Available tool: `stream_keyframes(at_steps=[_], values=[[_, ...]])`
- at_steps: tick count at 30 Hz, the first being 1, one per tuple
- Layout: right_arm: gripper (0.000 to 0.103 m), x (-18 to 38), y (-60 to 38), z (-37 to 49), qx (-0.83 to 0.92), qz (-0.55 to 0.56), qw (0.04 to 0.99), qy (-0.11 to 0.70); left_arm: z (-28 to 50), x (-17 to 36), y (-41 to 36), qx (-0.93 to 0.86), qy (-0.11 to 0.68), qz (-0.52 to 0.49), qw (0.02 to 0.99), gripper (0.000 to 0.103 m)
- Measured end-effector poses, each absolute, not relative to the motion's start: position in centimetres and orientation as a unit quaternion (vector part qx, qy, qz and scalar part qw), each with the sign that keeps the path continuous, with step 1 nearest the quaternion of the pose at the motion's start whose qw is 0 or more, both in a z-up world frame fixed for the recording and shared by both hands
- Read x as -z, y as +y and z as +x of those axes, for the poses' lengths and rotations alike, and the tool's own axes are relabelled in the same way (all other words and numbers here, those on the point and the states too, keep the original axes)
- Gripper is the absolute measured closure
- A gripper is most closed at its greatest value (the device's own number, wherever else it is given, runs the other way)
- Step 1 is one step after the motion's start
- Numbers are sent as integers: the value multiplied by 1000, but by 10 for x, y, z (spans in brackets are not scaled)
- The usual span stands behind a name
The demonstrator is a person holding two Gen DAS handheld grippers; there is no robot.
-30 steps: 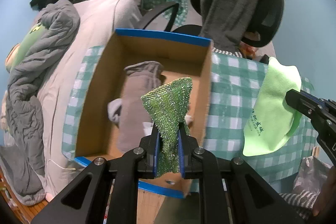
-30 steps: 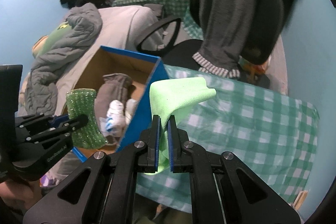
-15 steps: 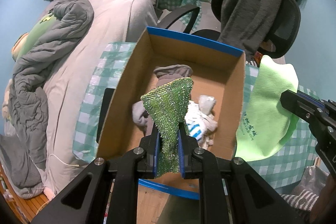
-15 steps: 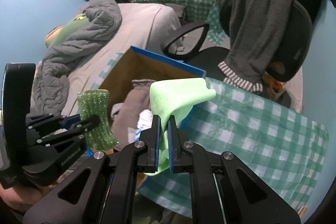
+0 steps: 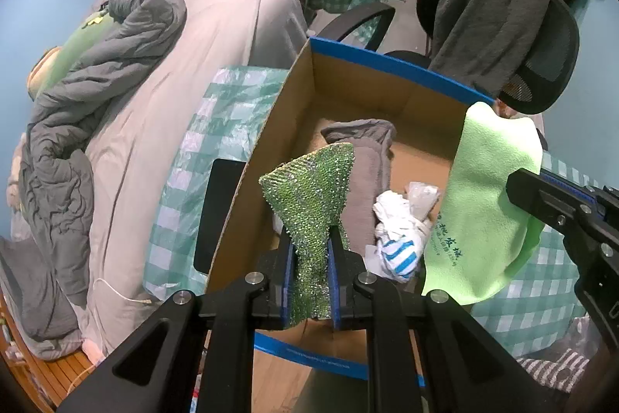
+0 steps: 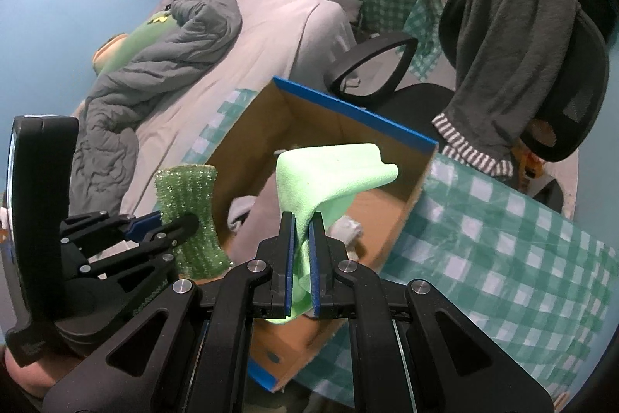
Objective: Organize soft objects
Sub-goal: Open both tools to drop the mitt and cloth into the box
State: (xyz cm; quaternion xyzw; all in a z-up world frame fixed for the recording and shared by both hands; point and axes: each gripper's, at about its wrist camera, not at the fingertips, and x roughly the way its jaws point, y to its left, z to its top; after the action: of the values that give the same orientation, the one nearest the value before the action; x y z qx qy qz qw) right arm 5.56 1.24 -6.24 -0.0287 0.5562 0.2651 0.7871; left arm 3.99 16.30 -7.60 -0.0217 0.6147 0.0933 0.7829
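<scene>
My left gripper is shut on a sparkly green scrub cloth and holds it above the near end of an open cardboard box with blue-taped rims. My right gripper is shut on a light green microfibre cloth and holds it over the box's right side; the cloth also shows in the left wrist view. Inside the box lie a folded grey cloth and white and blue-striped socks. The left gripper shows in the right wrist view.
The box stands on a table with a green checked cloth. A bed with a grey duvet lies to the left. An office chair draped with a grey towel stands behind the box. A black tablet lies left of the box.
Both grippers have moved to the left and over the box, still holding their cloths. The box's inside and the socks have come more into view.
</scene>
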Motion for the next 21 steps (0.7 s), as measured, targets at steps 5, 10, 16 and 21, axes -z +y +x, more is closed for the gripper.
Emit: stream_keyframes(at_steps=[5, 10, 16, 21], values=[[96, 71, 20, 62, -268, -22, 778, 568, 44, 83, 168, -95, 623, -25, 776, 82], [80, 69, 21, 64, -265, -18, 781, 565, 43, 78, 169, -94, 618, -23, 780, 66], [63, 60, 18, 64, -252, -22, 792, 556, 41, 65, 171, -95, 608, -16, 788, 55], [50, 52, 9, 61, -241, -21, 797, 553, 35, 53, 172, -99, 599, -16, 795, 40]])
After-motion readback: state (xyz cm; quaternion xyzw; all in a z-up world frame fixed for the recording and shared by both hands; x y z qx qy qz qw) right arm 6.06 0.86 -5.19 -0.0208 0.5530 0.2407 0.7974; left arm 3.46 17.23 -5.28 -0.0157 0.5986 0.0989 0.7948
